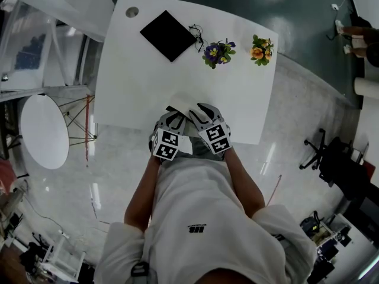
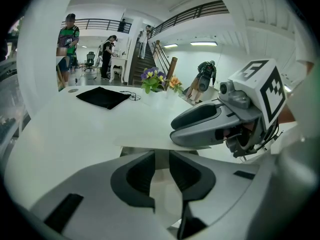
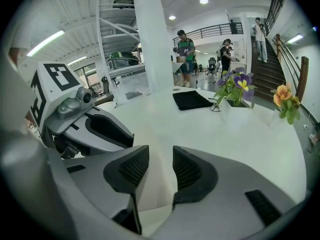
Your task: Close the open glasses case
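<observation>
At the near edge of a white table [image 1: 148, 70], a white case [image 1: 179, 101] sits open between two grippers. The left gripper [image 2: 162, 156] has its jaws narrowly apart, pinching a case panel. The right gripper [image 3: 161, 160] likewise holds an upright flap. Likely risks are a thin panel slipping free mid-fold, uneven pressing skewing the closure, or a push sliding the case off the edge.

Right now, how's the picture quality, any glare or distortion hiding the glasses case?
Head view: lights glare off the floor, and the white glasses case nearly vanishes against the white table. Both gripper views: fisheye bending, dark corners.
</observation>
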The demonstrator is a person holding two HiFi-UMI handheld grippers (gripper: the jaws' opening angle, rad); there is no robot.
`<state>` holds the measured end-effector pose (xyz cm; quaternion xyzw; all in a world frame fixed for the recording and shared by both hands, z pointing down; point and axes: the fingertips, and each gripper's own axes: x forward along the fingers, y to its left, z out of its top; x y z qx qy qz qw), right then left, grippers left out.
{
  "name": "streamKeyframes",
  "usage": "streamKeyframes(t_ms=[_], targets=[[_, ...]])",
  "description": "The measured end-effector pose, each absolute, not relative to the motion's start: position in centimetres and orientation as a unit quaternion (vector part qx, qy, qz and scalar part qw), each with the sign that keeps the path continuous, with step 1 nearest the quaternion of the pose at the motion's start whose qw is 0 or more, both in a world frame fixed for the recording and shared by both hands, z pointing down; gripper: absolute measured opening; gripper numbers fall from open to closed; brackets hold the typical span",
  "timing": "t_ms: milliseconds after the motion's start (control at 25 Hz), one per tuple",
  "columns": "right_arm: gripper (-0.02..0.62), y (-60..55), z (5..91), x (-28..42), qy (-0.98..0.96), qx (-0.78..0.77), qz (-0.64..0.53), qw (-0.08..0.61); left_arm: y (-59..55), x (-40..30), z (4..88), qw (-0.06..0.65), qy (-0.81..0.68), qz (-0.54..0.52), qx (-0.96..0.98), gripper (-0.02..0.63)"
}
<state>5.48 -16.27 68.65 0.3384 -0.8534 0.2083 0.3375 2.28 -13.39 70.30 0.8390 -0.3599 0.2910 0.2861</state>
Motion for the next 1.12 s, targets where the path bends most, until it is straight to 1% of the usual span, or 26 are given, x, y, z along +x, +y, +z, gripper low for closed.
streamKeyframes(t_ms=[1120], targets=[[0.152, -14.4, 68.8, 4.2, -0.85, 0.334, 0.208, 0.351, -11.4, 1.2, 71.7, 0.294, -0.351, 0.304, 0.836, 0.101]])
